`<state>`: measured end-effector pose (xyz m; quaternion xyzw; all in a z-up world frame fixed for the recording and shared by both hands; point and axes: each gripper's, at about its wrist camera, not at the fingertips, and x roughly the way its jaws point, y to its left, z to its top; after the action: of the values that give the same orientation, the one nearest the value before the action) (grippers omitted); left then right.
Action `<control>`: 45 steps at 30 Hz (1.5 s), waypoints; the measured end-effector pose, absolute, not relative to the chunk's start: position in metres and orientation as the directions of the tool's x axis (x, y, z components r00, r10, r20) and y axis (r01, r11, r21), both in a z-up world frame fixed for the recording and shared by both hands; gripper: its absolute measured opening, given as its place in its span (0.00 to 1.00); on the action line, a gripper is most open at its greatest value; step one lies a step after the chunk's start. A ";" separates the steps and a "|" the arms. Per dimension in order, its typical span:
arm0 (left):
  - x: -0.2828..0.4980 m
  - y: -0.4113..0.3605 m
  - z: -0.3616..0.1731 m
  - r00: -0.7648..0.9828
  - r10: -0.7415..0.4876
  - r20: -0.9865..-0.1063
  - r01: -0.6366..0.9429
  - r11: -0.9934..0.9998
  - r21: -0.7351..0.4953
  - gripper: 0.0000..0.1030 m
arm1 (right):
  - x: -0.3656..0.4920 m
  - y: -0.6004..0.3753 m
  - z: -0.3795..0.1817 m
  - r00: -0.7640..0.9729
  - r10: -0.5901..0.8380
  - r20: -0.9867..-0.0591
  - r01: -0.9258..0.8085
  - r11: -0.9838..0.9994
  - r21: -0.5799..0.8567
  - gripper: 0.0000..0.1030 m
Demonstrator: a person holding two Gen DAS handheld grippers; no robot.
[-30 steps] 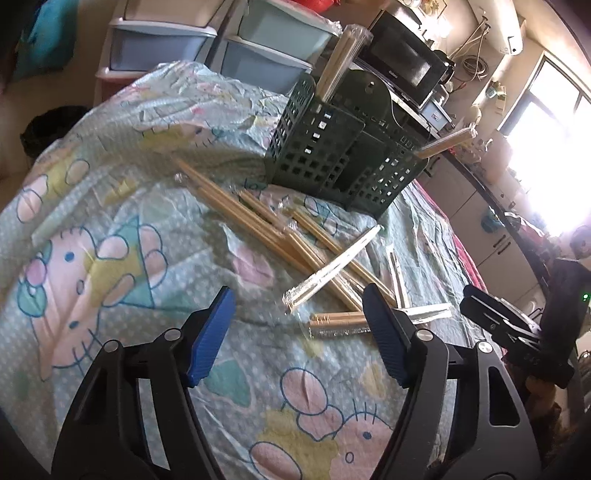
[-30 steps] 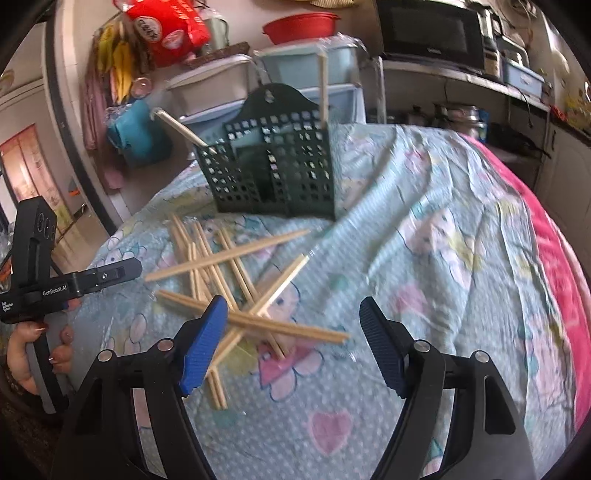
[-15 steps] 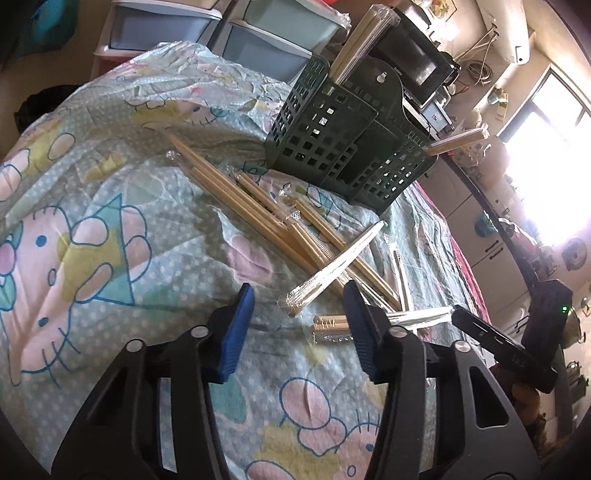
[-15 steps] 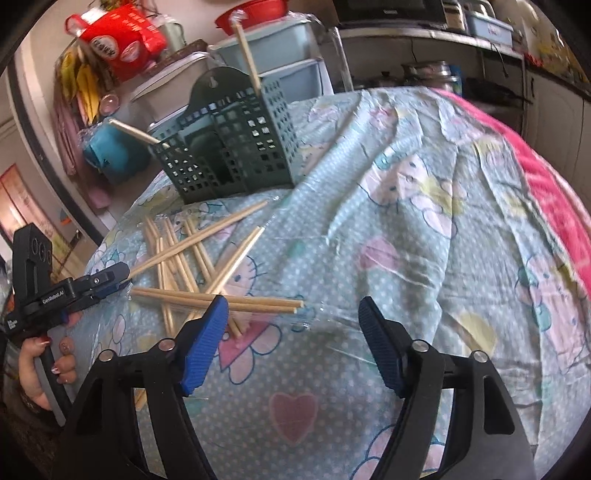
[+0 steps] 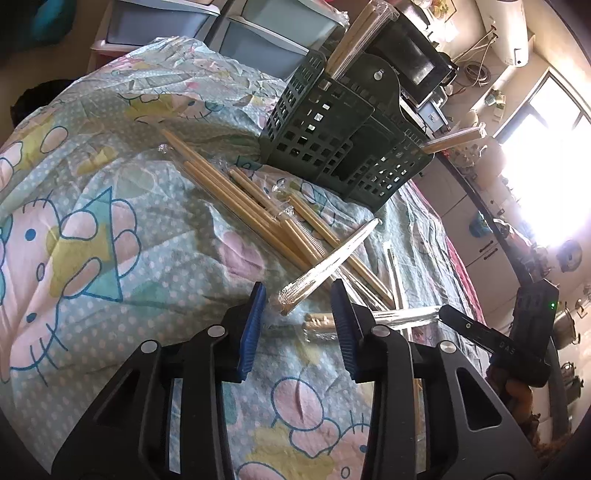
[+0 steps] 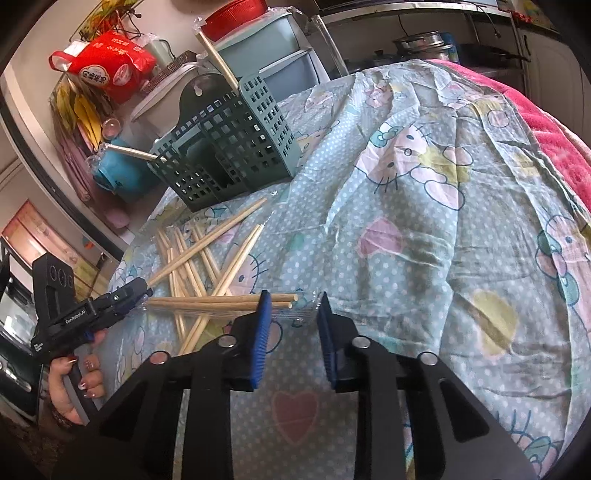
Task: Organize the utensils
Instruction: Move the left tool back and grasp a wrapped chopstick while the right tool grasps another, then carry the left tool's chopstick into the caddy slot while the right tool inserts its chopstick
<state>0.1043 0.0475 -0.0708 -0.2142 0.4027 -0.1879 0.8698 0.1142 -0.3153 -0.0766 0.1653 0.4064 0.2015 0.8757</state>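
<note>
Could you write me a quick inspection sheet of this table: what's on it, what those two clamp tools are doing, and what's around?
Surface: wrinkled cartoon-print tablecloth, pink blanket at its edge.
Job's things: dark green perforated plastic utensil basket with a few wrapped chopstick pairs standing in it; loose pile of wrapped bamboo chopsticks on the cloth beside it.
Clutter: nothing seen.
Grippers: left gripper open, fingers around the end of one clear-wrapped chopstick pair; right gripper open, at the tip of another pair.
Cables: wires on the far wall.
Surroundings: black microwave, plastic drawer units, red bag, bright window.

Home kitchen: microwave (image 5: 417, 55), pots (image 6: 417, 40).
</note>
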 end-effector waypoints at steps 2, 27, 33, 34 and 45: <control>0.103 0.048 -0.070 0.607 -0.501 -0.616 0.156 0.836 -0.526 0.27 | 0.115 -0.316 -0.075 0.590 0.496 -0.637 -0.221 0.858 0.463 0.13; 0.088 0.045 0.009 0.706 -0.519 -0.481 0.294 0.833 -0.469 0.03 | 0.107 -0.298 0.009 0.718 0.512 -0.472 -0.388 0.857 0.339 0.01; 0.088 0.041 0.043 0.741 -0.519 -0.426 0.341 0.837 -0.427 0.03 | 0.108 -0.287 0.035 0.738 0.521 -0.428 -0.445 0.854 0.270 0.01; 0.089 0.041 0.047 0.746 -0.519 -0.418 0.346 0.838 -0.422 0.03 | 0.108 -0.285 0.039 0.740 0.523 -0.424 -0.452 0.853 0.262 0.01; 0.087 0.039 0.096 0.786 -0.513 -0.346 0.402 0.848 -0.346 0.03 | 0.107 -0.273 0.080 0.760 0.545 -0.354 -0.518 0.837 0.176 0.01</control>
<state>0.0870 0.0386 0.0961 -0.1278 0.2180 -0.2443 0.9362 0.1068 -0.2734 0.0801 0.0338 0.1990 0.2833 0.9375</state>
